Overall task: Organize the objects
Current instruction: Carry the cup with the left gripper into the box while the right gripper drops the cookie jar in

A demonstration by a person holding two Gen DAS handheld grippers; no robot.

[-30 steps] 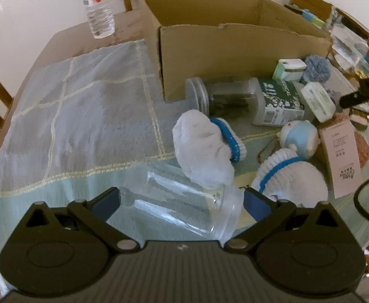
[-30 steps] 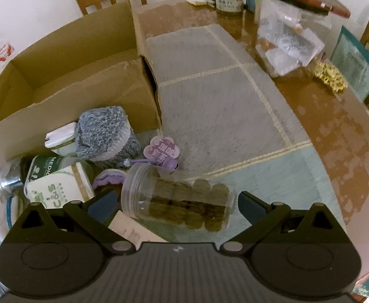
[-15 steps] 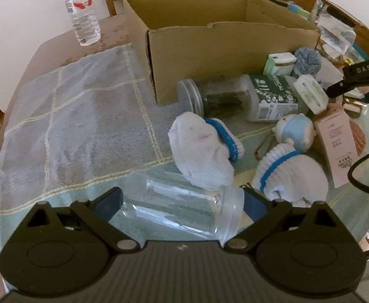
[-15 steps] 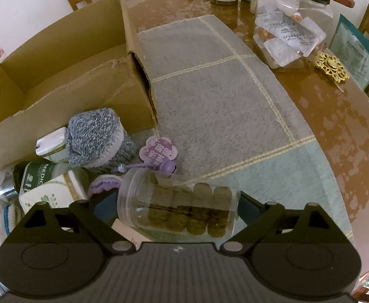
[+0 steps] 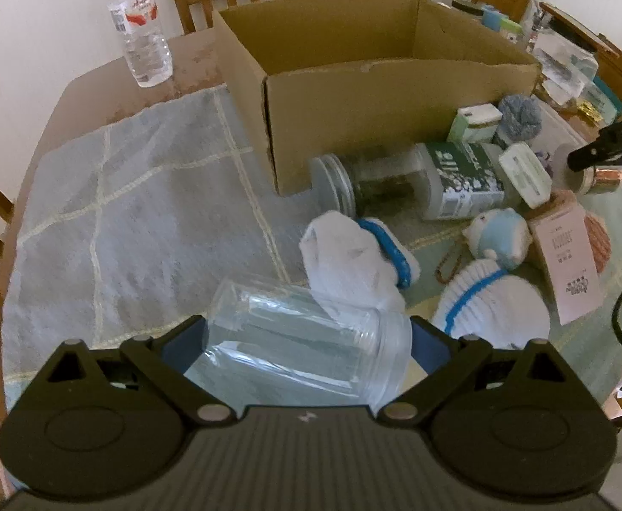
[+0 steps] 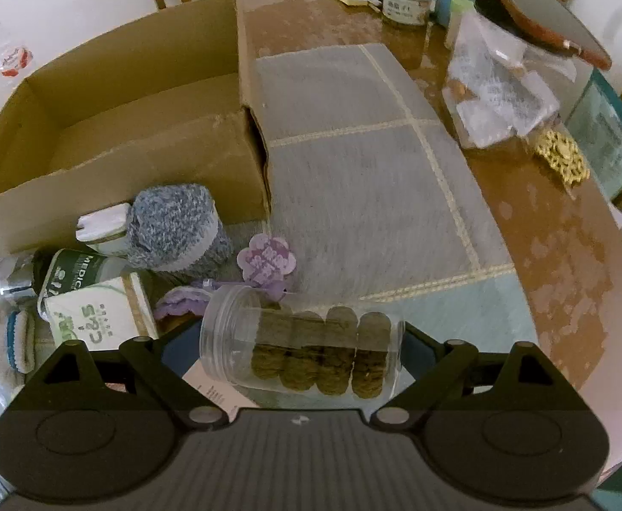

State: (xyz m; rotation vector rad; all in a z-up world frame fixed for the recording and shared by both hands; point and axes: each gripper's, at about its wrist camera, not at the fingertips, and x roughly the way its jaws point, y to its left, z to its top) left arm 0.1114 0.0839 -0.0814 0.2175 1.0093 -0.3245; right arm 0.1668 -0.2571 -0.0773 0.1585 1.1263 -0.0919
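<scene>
The left gripper (image 5: 306,340) points steeply down at the tabletop (image 5: 81,93), its jaws set wide and clamped endwise on an empty clear plastic jar (image 5: 302,340) that lies on its side between them, base against the left pad and lid against the right. Just beyond the jar sits a rolled white sock with a blue band (image 5: 353,255), touching the jar's far edge, and to its right a second white sock (image 5: 494,298). Farther off, a jar with a green label (image 5: 421,183) lies on its side against the near wall of an open cardboard box (image 5: 396,115). A water bottle (image 5: 140,25) stands upright at the far left, off the checked cloth (image 5: 132,208).

The right gripper (image 6: 300,351) also points steeply down, its jaws wide and clamped on the two ends of a clear jar of biscuits (image 6: 302,349) lying sideways, lid to the left. Just behind it lies a purple flower-shaped tag (image 6: 266,262). To the left, a grey knitted sock (image 6: 174,225) rests against the box's near wall, with a white carton with green print (image 6: 98,311) nearer.
</scene>
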